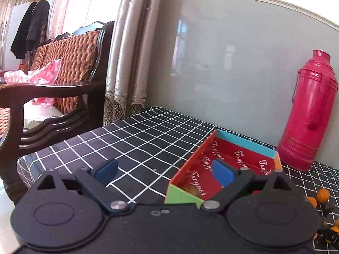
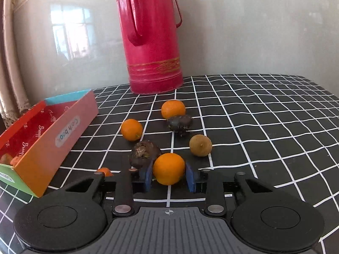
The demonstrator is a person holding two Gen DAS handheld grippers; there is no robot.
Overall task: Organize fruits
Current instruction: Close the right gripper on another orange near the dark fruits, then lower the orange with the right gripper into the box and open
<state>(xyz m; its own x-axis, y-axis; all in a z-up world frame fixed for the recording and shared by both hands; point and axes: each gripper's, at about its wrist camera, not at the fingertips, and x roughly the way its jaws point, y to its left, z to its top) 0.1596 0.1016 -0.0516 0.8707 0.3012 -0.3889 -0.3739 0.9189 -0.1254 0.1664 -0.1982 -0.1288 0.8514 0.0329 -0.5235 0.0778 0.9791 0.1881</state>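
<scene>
A small orange fruit [image 2: 168, 167] sits low over the checked tablecloth with my right gripper [image 2: 169, 174] shut on it, both blue pads [image 2: 147, 174] pressing its sides. Just beyond lie two more orange fruits [image 2: 131, 129] [image 2: 173, 109], two dark wrinkled fruits [image 2: 144, 152] [image 2: 179, 122] and a tan round one [image 2: 200, 145]. The colourful paper box [image 2: 63, 135] stands to the left with orange fruit [image 2: 8, 158] inside. My left gripper [image 1: 165, 170] hangs open and empty over the near left corner of the box [image 1: 243, 140].
A tall red thermos [image 2: 148, 36] [image 1: 307, 116] stands against the back wall behind the fruits. A wooden chair with a woven cushion [image 1: 53, 93] and a curtain [image 1: 127, 63] lie beyond the table's left edge. An orange scrap [image 2: 104, 171] lies beside the box.
</scene>
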